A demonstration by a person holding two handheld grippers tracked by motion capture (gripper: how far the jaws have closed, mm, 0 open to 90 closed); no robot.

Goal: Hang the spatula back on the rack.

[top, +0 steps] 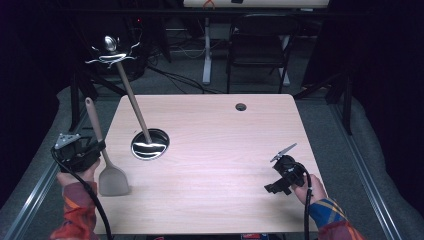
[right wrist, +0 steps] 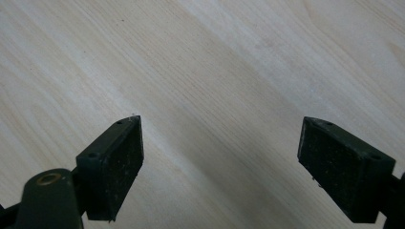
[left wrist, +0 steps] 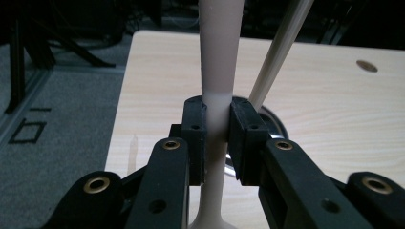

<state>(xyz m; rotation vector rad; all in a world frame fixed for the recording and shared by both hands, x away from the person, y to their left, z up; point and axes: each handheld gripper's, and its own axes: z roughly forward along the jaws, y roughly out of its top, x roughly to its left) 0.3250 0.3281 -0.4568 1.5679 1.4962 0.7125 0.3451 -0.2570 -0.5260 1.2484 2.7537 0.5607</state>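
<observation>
A beige spatula [top: 102, 150] stands tilted at the table's left edge, its flat blade [top: 113, 181] resting on the wood and its handle pointing up and back. My left gripper [top: 97, 148] is shut on the handle's lower part; in the left gripper view the pale handle [left wrist: 218, 71] is pinched between the two black pads [left wrist: 196, 138]. Near the table's front right, my right gripper [top: 274, 189] stands open just above bare wood, and nothing lies between its pads [right wrist: 117, 164].
A round steel holder [top: 150, 144] sits in the table's left half with a long wooden-handled skimmer [top: 131, 95] leaning up out of it, wire head at top left. A cable hole [top: 241, 106] marks the far edge. A folding chair [top: 260, 47] stands behind.
</observation>
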